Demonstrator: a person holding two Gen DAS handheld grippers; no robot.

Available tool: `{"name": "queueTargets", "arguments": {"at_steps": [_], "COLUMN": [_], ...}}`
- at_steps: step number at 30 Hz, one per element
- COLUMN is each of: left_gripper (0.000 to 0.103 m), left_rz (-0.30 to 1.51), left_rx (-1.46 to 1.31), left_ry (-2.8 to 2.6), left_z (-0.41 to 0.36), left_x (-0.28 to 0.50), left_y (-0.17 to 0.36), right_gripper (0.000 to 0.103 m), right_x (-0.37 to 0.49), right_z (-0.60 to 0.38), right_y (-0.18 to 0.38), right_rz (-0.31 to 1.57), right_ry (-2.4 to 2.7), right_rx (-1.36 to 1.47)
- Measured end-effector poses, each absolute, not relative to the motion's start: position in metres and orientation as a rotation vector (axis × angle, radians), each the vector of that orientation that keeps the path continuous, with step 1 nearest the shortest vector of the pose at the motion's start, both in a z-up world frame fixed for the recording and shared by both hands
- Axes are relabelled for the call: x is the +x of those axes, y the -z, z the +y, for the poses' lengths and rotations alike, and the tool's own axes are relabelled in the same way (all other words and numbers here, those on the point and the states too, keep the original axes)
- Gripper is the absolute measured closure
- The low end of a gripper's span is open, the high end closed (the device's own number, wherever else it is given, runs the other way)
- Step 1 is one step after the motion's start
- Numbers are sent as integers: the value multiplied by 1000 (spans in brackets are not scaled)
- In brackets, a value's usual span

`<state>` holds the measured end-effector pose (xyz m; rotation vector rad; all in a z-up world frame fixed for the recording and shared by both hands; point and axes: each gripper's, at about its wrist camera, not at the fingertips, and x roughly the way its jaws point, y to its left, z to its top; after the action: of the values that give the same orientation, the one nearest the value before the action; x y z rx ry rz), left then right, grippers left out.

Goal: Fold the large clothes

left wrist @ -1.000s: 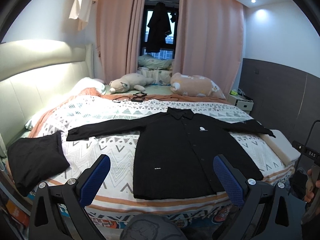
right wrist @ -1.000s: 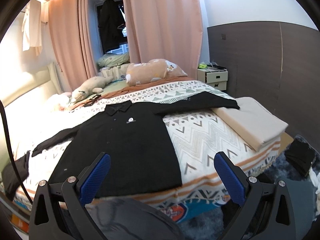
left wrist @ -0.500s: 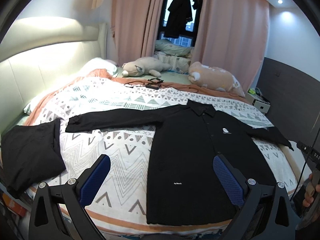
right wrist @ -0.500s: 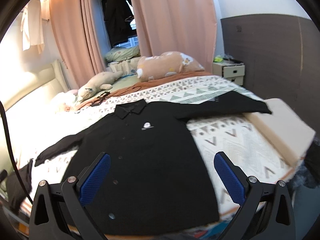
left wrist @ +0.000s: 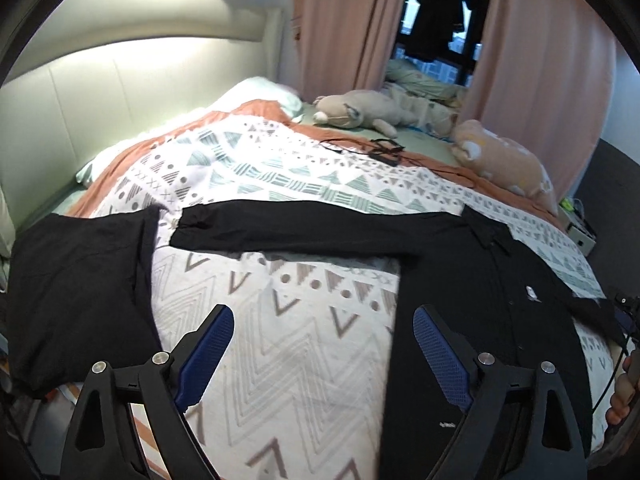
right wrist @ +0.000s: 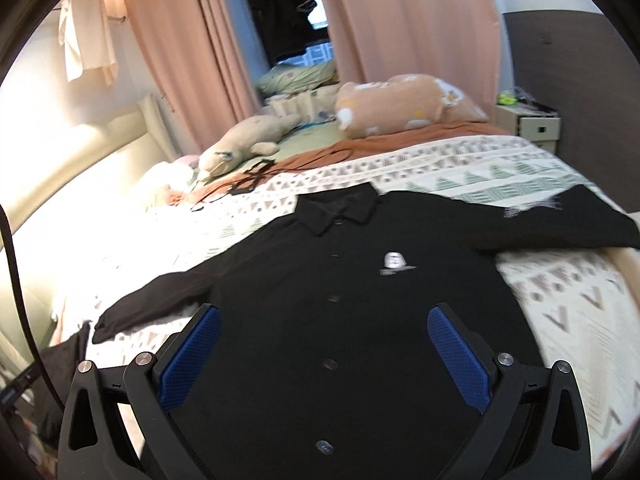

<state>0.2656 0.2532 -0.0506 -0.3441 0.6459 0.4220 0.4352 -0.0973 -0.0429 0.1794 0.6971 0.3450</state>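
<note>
With the left gripper (left wrist: pixel 322 354) and right gripper (right wrist: pixel 323 354) both spread wide and empty above the black button shirt (right wrist: pixel 340 300) lying flat, sleeves outstretched, on the patterned quilt (left wrist: pixel 288 360), pinch each sleeve cuff cleanly, one layer only, before folding inward.

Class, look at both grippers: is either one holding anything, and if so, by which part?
Nothing is held. The left gripper and right gripper are both open, above the black shirt lying spread flat on the bed.
</note>
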Motion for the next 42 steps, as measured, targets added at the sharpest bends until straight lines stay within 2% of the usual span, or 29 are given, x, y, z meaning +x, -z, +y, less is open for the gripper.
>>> {"name": "queueTargets", "arguments": {"at_steps": [6, 11, 19, 24, 26, 28, 32, 36, 41, 42], "left_gripper": [18, 18, 18, 28, 32, 33, 33, 33, 35, 42], "left_rz": [690, 687, 721, 790, 805, 825, 831, 808, 753, 745], "left_rx": [-428, -499, -584, -672, -718, -770, -851, -906, -941, -949], "left_ry": [-493, -544, -625, -646, -649, -655, -651, -689, -750, -757], "left_z": [306, 346, 405, 435, 444, 451, 463, 475, 486, 487], "left_x": [287, 302, 335, 358, 365, 373, 388, 397, 398, 397], "left_y": [66, 74, 100, 136, 150, 164, 185, 199, 205, 204], "right_gripper": [0, 1, 7, 13, 22, 40, 48, 64, 67, 67], "right_x": [479, 508, 553, 575, 582, 589, 600, 603, 600, 600], "right_z": [-53, -25, 17, 50, 60, 70, 82, 92, 103, 105], "right_y": [53, 61, 79, 96, 103, 113, 136, 150, 156, 157], "right_rz": [718, 749, 783, 817, 830, 857, 900, 927, 922, 920], "right_ry": [-390, -399, -419, -430, -448, -477, -484, -545, -625, -641], "right_rx": [188, 179, 149, 98, 78, 68, 75, 96, 152, 162]}}
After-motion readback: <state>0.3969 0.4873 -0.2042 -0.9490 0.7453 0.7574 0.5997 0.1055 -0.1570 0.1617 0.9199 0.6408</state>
